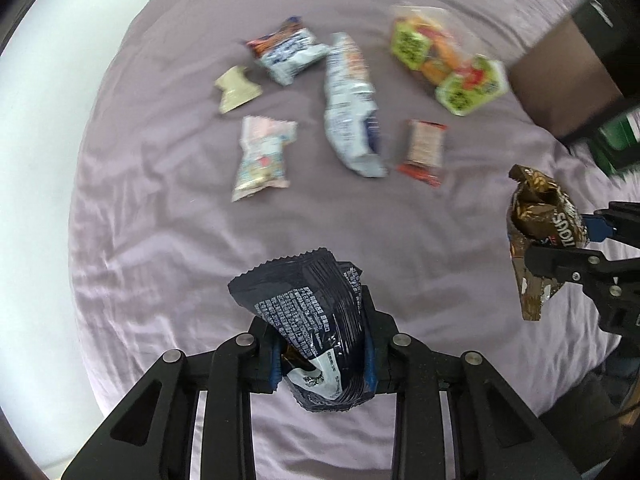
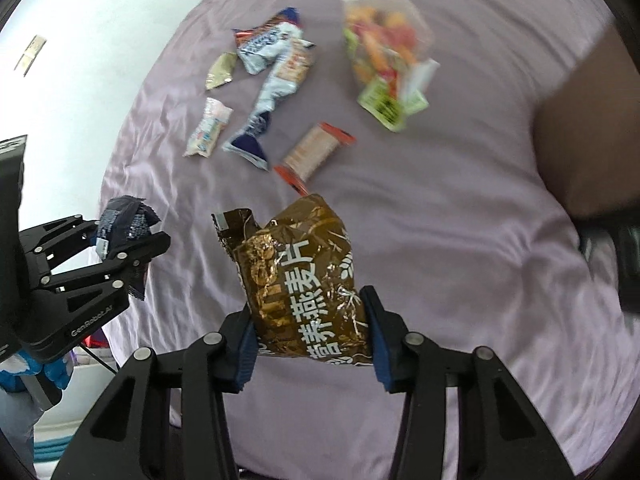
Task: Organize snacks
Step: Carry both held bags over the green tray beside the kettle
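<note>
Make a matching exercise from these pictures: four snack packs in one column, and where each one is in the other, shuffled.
Things:
1. black packet
2. brown oat packet
3. clear bag of colourful sweets
4. small gold sachet

Places:
A. lying at the far right of the purple sheet
B. held in the right tongs
C. lying at the far left of the spread
D. held in the left tongs

Pairs: 1-D, 2-B, 3-A, 4-C

Wrinkled lilac bedsheet spread wide over a bed, softly and evenly lit. Pale white wall beyond its left edge. Brown cardboard box at the bed's upper right, with something green just beside it, too blurred to identify.
</note>
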`<state>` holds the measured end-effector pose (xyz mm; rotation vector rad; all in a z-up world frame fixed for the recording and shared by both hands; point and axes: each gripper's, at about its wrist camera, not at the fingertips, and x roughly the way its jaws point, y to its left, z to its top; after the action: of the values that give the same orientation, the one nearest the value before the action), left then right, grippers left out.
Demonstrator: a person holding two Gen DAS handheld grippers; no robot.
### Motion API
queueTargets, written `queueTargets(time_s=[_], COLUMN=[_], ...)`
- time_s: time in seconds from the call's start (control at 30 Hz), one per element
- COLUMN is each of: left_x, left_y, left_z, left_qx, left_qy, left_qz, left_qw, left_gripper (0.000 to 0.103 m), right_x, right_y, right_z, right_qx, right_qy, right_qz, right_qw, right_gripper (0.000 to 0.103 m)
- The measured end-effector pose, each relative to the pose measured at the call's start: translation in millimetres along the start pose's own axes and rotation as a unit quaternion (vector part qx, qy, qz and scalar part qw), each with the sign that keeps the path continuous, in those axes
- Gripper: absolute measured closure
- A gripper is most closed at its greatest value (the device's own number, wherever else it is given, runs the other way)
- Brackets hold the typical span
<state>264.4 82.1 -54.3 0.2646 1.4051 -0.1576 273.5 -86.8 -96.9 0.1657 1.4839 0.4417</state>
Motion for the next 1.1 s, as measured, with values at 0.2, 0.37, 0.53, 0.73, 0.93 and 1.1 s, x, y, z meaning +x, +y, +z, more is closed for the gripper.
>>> queueTargets(time_s=[0.2,0.37,0.53,0.73,0.93,1.1], left_x=[24,32,42,44,28,10], left_y=[-37,-64,-109,-166,-247,-307], left_z=[-3,5,9,17,16,25], left_qx=[0.052,0.099,0.146,0.226,0.295,0.340], left_qy=[0.000,-0.002,0.001,0.001,-0.005,-0.023], left_qz=[-0.005,-0.013,-0.023,-0.042,-0.069,-0.093], left_qw=[0.9986,0.9950,0.9890,0.9732,0.9528,0.9356], left_gripper=[0.077,0.077,0.077,0.077,0.077,0.077], right_x=[-12,-16,-28,-57,-94,-118], right_y=[-40,-67,-98,-141,-197,-233], right_z=[-31,-54,-77,-107,-139,-154], right_qx=[0.060,0.104,0.155,0.215,0.275,0.310], right_qy=[0.013,0.014,0.003,-0.027,-0.061,-0.089], right_qz=[0.002,0.000,0.000,-0.023,-0.045,-0.064], right_qw=[0.998,0.995,0.988,0.976,0.958,0.944], right_gripper=[0.060,0.060,0.060,0.060,0.060,0.060])
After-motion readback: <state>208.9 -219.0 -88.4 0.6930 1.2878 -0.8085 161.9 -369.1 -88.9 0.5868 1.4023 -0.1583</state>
